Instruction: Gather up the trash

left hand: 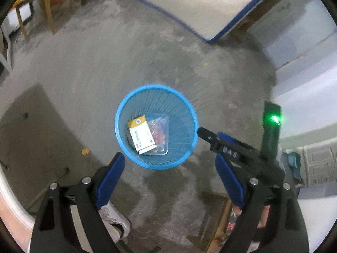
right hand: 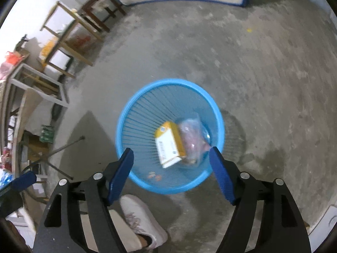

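The floor (left hand: pixel 168 48) was bare grey concrete, stained and patchy, with a mattress (left hand: pixel 189 2) edged in blue leaning at the far side and wooden furniture off in the corner. From the left wrist view I looked down on the blue basket (left hand: pixel 124 109), which stood on the floor just ahead of my left gripper (left hand: pixel 170 168). Inside it lay a yellow-and-white carton (left hand: pixel 141 135) and, touching it, a clear plastic packet (left hand: pixel 161 133). The jaws stood wide apart with nothing between them. My right gripper (left hand: pixel 212 141) reached in from the right, its tip near the basket's rim. A white shoe (left hand: pixel 113 217) showed at the bottom edge.

From the right wrist view the same basket (right hand: pixel 126 118) sat almost under my right gripper (right hand: pixel 170 172), the carton (right hand: pixel 168 145) tilted against the packet (right hand: pixel 192 139). These jaws were spread too, holding nothing, and pointed steeply down over the near rim.

I judged the drop-off step finished for these two pieces: both were in the basket and both hands free. The next move would call for scanning the floor for more litter; a small yellow scrap (left hand: pixel 85 151) lay left of the basket in the left view and looked a likely candidate, needing a low, careful pinch.
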The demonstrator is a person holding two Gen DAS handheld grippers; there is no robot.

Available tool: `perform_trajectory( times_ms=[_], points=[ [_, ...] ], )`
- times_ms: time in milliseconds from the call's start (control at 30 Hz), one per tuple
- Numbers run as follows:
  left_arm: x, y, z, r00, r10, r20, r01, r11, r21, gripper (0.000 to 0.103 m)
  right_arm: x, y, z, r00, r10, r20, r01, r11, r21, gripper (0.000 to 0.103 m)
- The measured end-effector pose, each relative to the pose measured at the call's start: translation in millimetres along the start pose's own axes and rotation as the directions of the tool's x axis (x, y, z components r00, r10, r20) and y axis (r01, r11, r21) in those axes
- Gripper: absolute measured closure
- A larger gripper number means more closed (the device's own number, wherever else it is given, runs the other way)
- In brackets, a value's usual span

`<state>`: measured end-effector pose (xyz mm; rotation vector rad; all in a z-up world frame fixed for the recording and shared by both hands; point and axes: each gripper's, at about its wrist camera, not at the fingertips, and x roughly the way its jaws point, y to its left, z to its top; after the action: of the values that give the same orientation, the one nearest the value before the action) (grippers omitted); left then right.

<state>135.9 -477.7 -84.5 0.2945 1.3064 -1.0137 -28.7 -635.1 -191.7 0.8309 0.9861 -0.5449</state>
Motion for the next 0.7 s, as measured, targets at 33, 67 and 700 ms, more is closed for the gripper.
perform_trajectory(
  times_ms=[33,67,700],
  points=[
    [-10,2,-5,1.0,-0.006,0.016,0.006,1.0,0.012,0.018,-6,5,0,1.0,0.012,0.01,-0.012,1.0,-0.01,0.027],
    [-29,4,-12,0.999,-0.015,0.045,0.014,1.0,0.028,0.018,-15,13,1,0.999,0.026,0.023,-0.026,0.999,-0.026,0.026],
    [-271,162,-212,0.783,0.273,0.559,-0.157,0.956,-0.248,0.016,-116,235,-18,0.926,0.375,-0.039,-0.359,0.846,-0.395,0.015]
  ],
)
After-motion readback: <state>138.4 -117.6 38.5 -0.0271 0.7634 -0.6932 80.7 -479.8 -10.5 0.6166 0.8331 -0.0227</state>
